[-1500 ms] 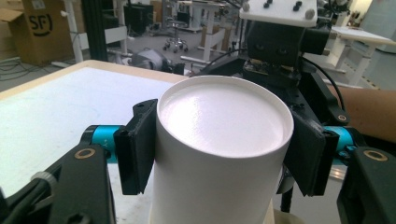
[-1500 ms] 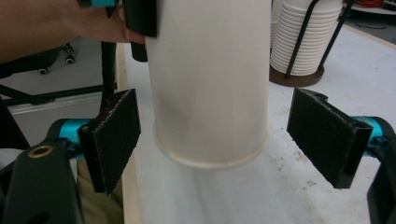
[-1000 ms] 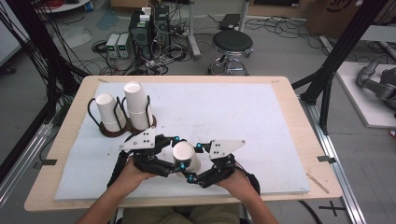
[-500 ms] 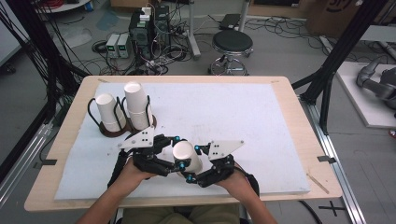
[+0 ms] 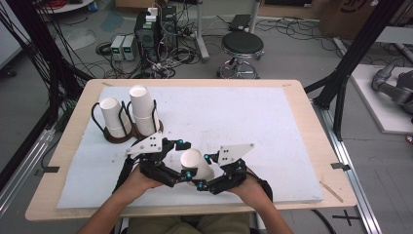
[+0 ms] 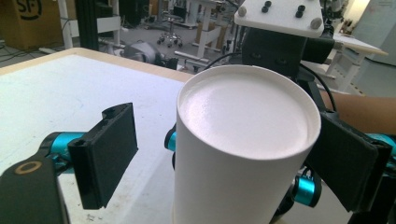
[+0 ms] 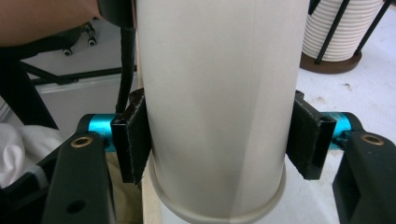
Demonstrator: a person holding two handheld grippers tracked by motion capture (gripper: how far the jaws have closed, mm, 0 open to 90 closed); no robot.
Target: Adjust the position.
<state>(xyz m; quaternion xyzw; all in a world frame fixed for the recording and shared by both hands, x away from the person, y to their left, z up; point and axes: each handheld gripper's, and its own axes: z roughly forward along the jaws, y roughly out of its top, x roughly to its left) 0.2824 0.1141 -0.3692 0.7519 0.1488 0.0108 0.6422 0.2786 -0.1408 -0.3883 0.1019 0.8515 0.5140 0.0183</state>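
left gripper (image 5: pixel 181 163) fingers just opened, off cup (image 5: pixel 196 165) | right gripper (image 5: pixel 202 171) fingers just closed, clamping cup | rim seemingly cut off

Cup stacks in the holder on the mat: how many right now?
2. One shorter stack in the left ring, one taller stack in the right ring. Individual cups nested inside can't be counted.
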